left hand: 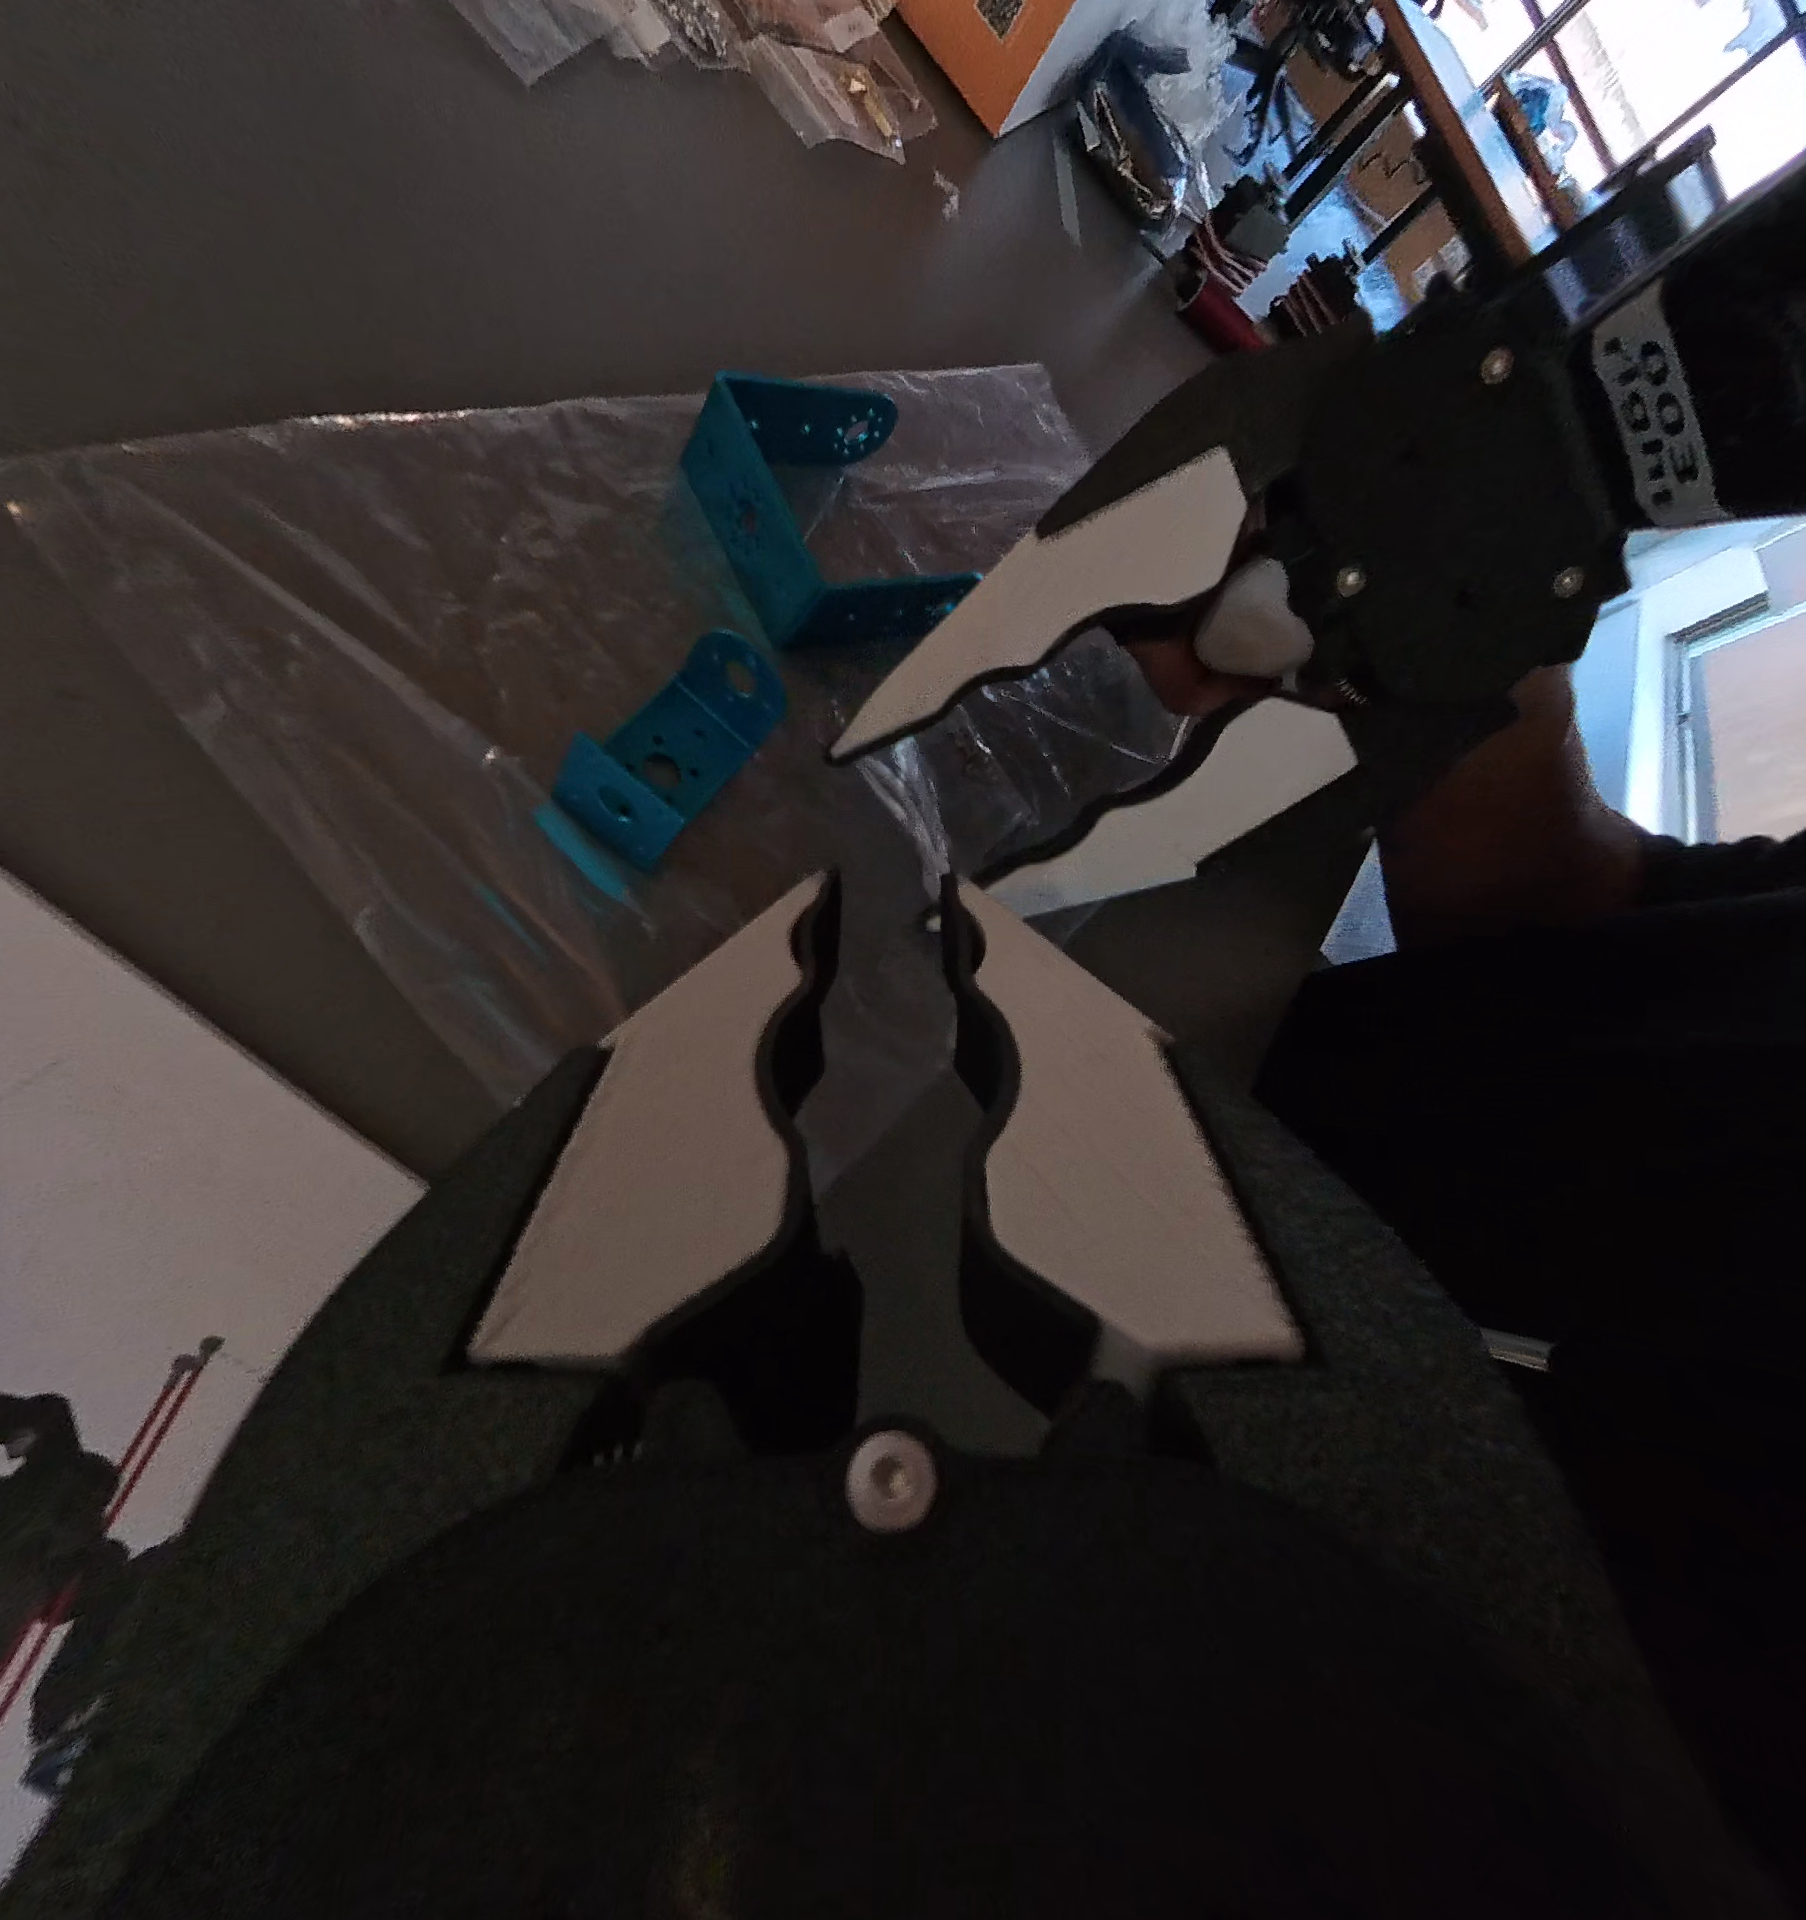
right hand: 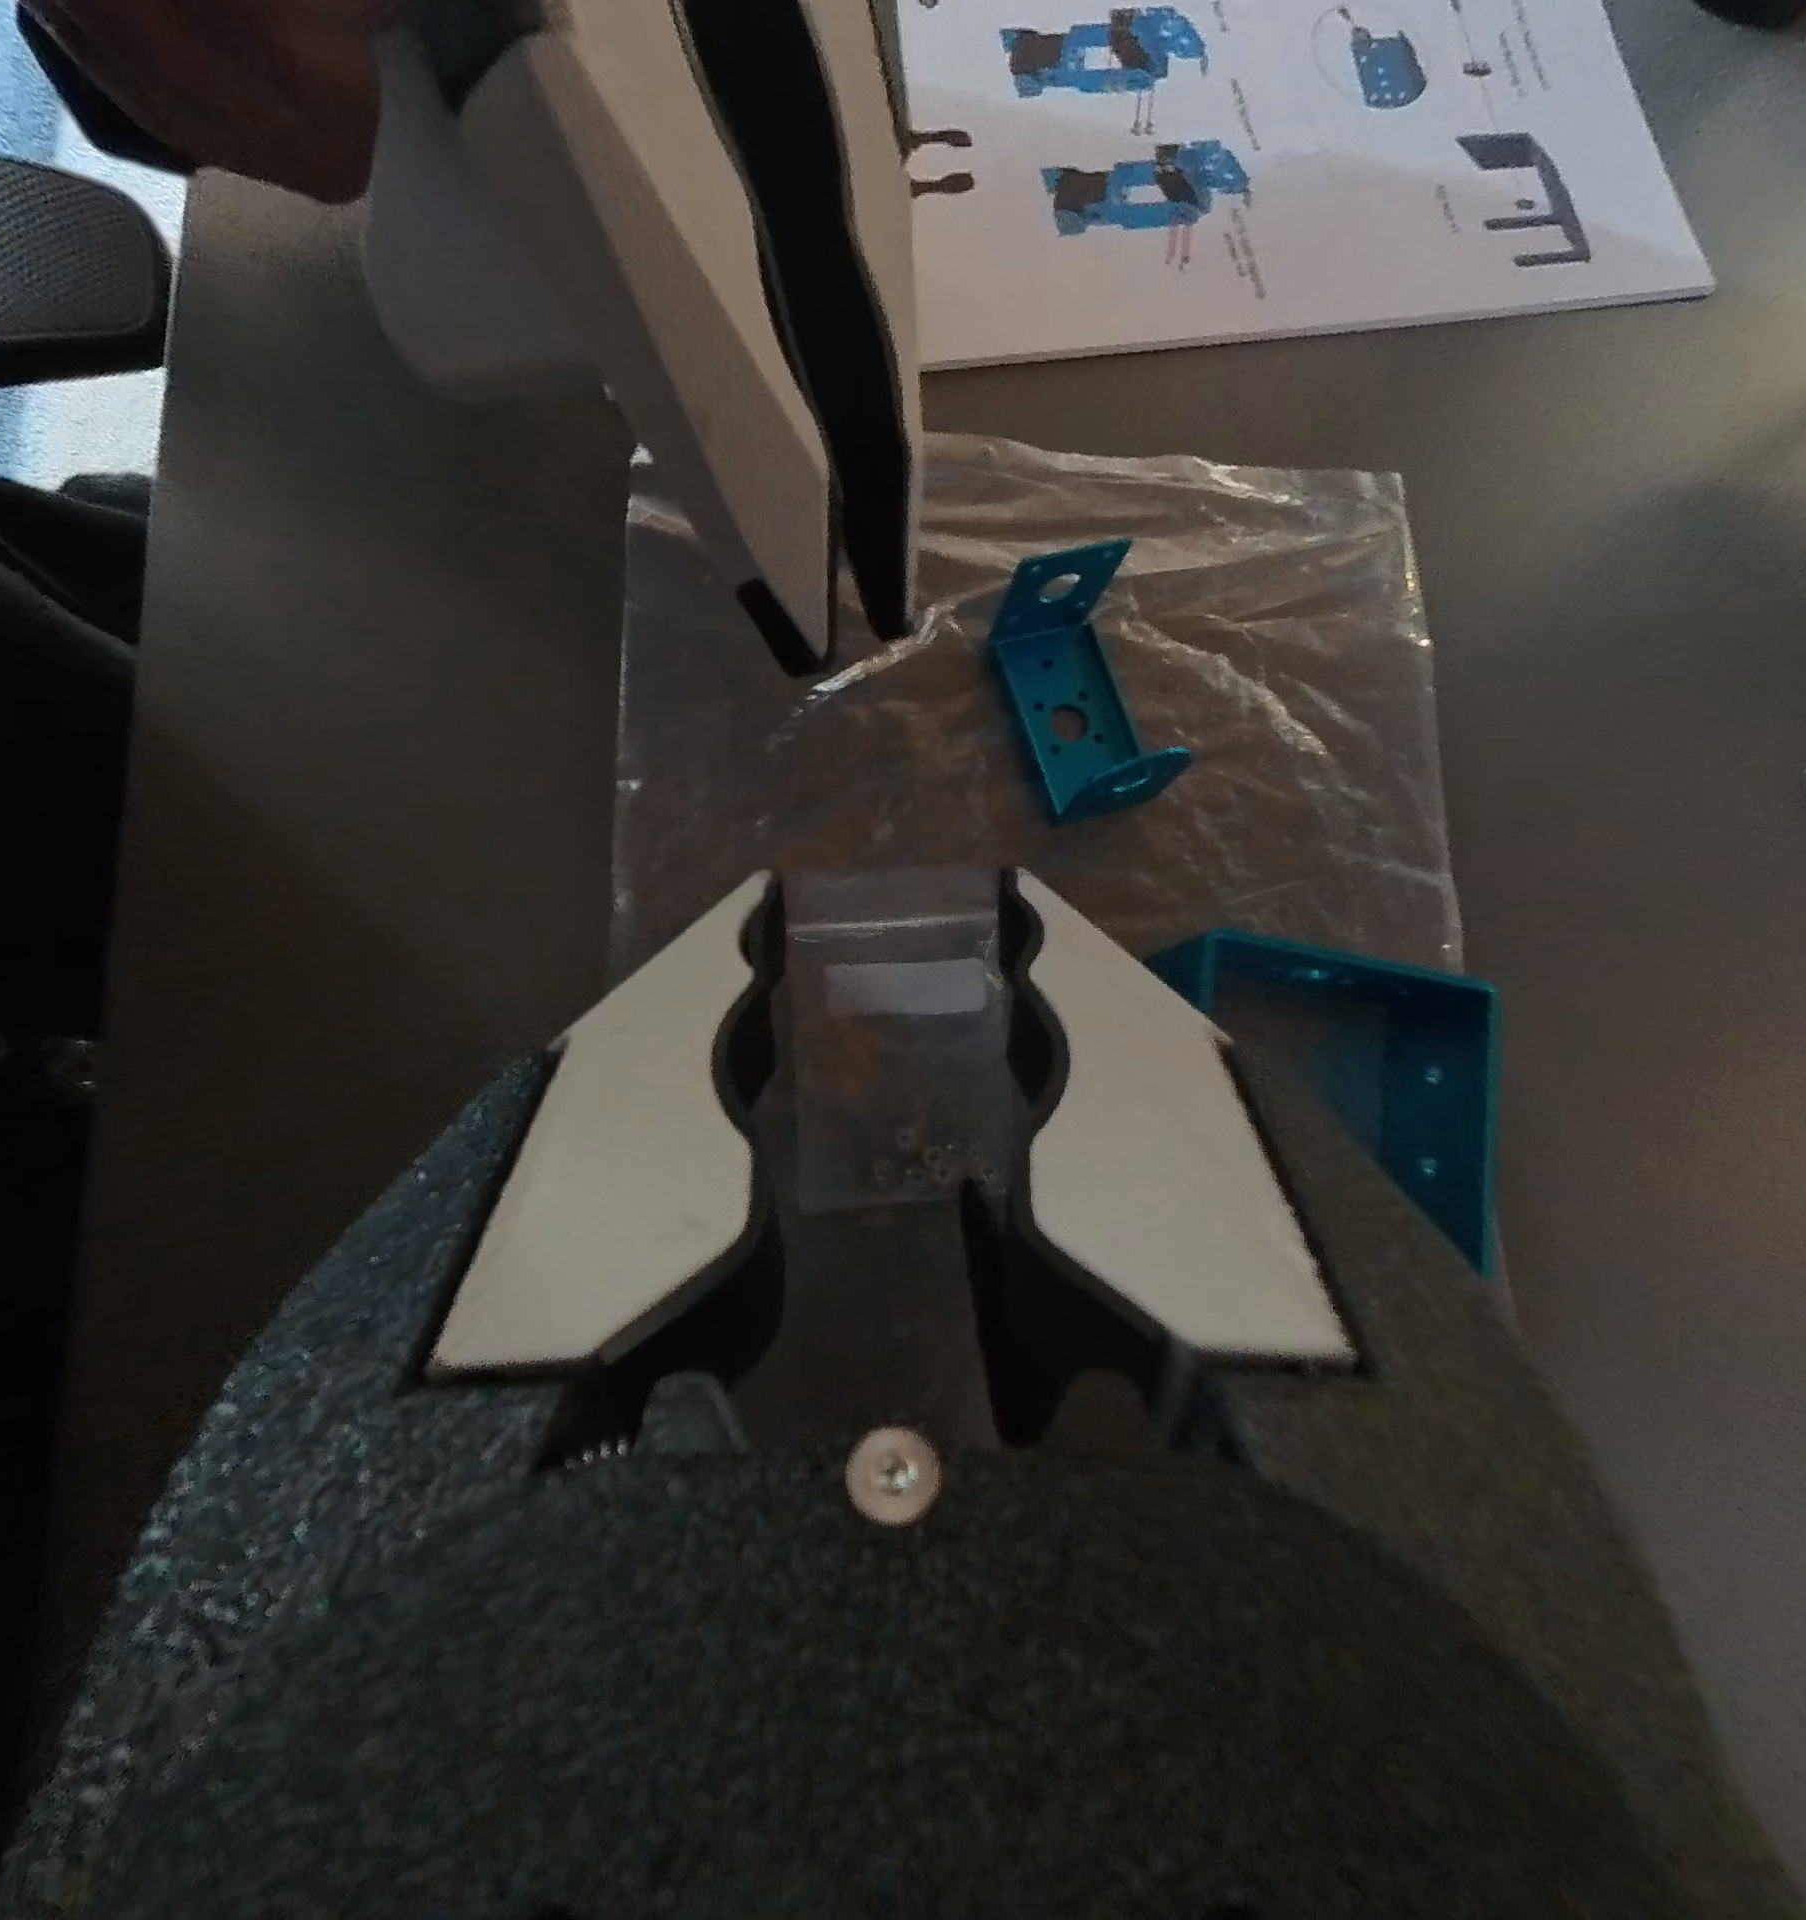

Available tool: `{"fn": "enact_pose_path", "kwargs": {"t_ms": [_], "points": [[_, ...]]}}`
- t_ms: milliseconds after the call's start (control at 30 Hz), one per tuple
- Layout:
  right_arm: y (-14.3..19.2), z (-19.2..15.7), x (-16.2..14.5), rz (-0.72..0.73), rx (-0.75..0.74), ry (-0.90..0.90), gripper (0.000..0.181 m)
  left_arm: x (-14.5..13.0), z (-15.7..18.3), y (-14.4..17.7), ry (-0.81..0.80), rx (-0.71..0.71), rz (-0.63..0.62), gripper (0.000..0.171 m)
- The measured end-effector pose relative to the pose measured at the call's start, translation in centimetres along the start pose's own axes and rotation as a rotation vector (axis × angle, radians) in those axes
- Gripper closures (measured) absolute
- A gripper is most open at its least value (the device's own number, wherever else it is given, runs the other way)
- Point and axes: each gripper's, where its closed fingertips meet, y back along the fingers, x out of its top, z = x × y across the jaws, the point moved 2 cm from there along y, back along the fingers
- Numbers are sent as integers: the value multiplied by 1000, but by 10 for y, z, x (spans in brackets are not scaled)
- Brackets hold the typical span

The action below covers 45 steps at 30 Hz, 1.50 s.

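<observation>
- Filling the bottom of the right wrist view, the right gripper (right hand: 888,894) is hovering low over the grey table (right hand: 379,831), its jaws standing apart with a small clear packet (right hand: 894,1049) lying between the two white-faced fingers; whether either finger is touching the packet cannot be told.
- Inside that packet, a cluster of tiny metal fasteners (right hand: 930,1162) is sitting at the near end.
- Coming in from the top of the same view, the left gripper (right hand: 852,634) is pointing steeply down, its tips almost together and pinching a raised fold of the large clear plastic bag (right hand: 1242,665).
- From the left wrist view, the left gripper's fingers (left hand: 670,1122) are showing only a narrow gap at the tips, with the bag's film running up between them.
- Two blue perforated metal brackets are lying on the bag: a smaller U-shaped one (right hand: 1070,686) and a larger one (right hand: 1398,1081) just right of the right gripper.
- One printed instruction sheet (right hand: 1294,156) is lying on the table beyond the bag.
- A bare hand (left hand: 1501,810) is holding the right gripper's handle.
</observation>
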Motion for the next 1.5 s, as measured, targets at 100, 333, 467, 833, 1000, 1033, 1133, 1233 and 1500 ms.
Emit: {"fn": "enact_pose_path", "kwargs": {"t_ms": [100, 333, 467, 833, 1000, 1033, 1133, 1233, 1500], "points": [[5, 3, -2, 21, -24, 1, 142, -2, -2, -1, 35, -40, -1, 154], [32, 3, 6, 199, -14, -54, 143, 4, 16, -10, 67, -225, -3, 156], [40, 0, 8, 256, 0, -65, 143, 11, 28, -19, 66, -289, -5, 157], [37, -3, 5, 239, -7, -41, 143, 12, 33, -34, 31, -265, -50, 158], [36, -4, 4, 231, -1, -35, 143, 9, 33, -35, 28, -264, -57, 158], [36, -4, 4, 229, -1, -35, 142, 8, 33, -35, 27, -261, -59, 158], [35, -4, 4, 224, -2, -29, 143, 7, 32, -37, 17, -249, -65, 159], [34, -3, 4, 217, -3, -29, 143, 6, 32, -39, 4, -244, -73, 159], [32, -4, 2, 199, -10, -16, 143, 4, 30, -40, -17, -226, -85, 166]]}}
